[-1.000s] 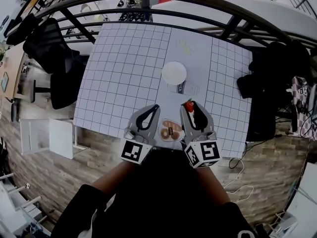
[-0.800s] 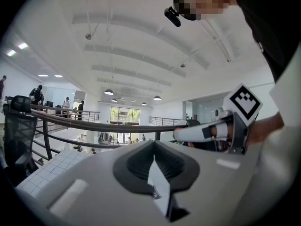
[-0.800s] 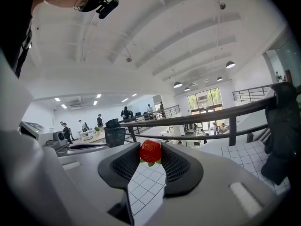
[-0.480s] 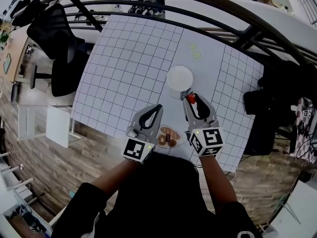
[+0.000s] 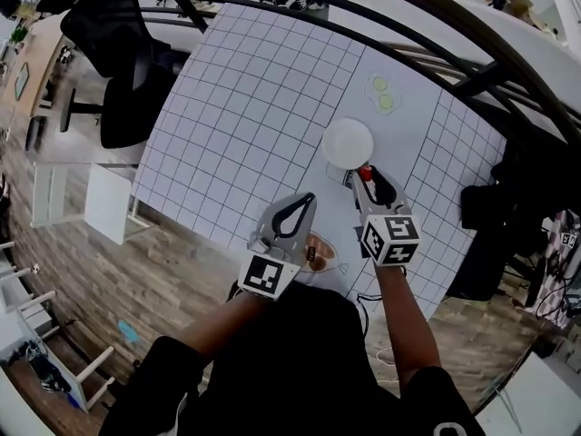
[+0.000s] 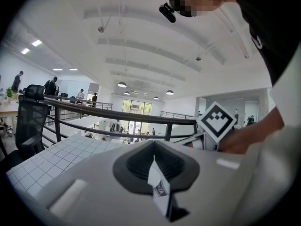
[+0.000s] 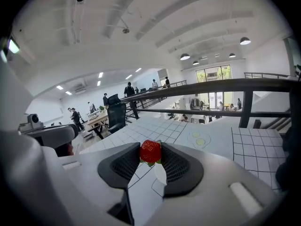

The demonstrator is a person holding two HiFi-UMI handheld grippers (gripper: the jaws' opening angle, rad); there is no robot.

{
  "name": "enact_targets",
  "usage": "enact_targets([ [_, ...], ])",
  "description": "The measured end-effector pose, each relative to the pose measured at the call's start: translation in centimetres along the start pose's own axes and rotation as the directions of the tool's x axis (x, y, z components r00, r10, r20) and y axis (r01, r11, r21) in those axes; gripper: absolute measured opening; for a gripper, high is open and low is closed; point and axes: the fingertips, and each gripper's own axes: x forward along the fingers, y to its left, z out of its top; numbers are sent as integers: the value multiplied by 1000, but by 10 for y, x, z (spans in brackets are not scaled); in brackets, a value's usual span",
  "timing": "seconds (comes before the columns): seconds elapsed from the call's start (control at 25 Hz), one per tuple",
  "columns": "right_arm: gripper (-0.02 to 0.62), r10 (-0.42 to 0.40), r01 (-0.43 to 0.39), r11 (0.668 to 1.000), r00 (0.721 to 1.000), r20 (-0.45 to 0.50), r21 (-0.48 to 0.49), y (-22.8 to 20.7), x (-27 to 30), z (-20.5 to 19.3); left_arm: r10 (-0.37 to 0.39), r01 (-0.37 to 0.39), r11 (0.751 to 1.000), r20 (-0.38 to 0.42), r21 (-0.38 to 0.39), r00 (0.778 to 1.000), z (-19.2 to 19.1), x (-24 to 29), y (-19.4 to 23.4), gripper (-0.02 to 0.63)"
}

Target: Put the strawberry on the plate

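Note:
A red strawberry (image 5: 365,172) (image 7: 150,151) sits pinched between the pad tips of my right gripper (image 5: 366,174) (image 7: 151,150), which is shut on it. The white round plate (image 5: 348,143) lies on the gridded table just beyond and left of the strawberry. In the right gripper view a piece of the plate (image 7: 160,173) shows between the jaws, below the fruit. My left gripper (image 5: 307,201) (image 6: 153,143) hovers at the near left with its jaws shut and nothing between them.
A small dish with doughnuts (image 5: 320,249) rests near the front edge between the two grippers. Two pale green discs (image 5: 381,94) lie beyond the plate. A black railing (image 5: 427,21) curves behind the table, and an office chair (image 5: 118,44) stands at the left.
My right gripper has carried the strawberry forward, closer to the white plate. The left gripper has kept its place by the doughnut dish.

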Motion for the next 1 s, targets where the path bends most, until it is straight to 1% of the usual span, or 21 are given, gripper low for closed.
enact_targets([
  [0.12, 137, 7, -7, 1000, 999, -41, -4, -9, 18, -10, 4, -4, 1000, 1, -12, 1000, -1, 5, 5, 6],
  [0.32, 137, 7, -12, 999, 993, -116, -40, -22, 50, -34, 17, -17, 1000, -1, 0, 1000, 0, 6, 16, 7],
  [0.44, 137, 6, -17, 998, 985, -174, -65, -29, 67, -55, 38, -39, 999, -19, -22, 999, -8, 4, 19, 7],
  [0.6, 137, 3, -27, 994, 975, -224, -105, -39, 85, -73, 61, -62, 998, -37, -25, 997, -18, 0, 18, 7],
  [0.68, 137, 8, -35, 994, 969, -245, -103, -41, 94, -81, 74, -76, 996, -40, -44, 996, -20, 0, 17, 7],
  [0.76, 137, 10, -37, 995, 963, -270, -95, -44, 103, -89, 73, -75, 996, -33, -53, 997, -19, 1, 16, 7],
  [1.0, 137, -7, -28, 995, 943, -332, -100, -54, 129, -101, 64, -64, 997, -13, -37, 998, -9, 1, 11, 6],
])
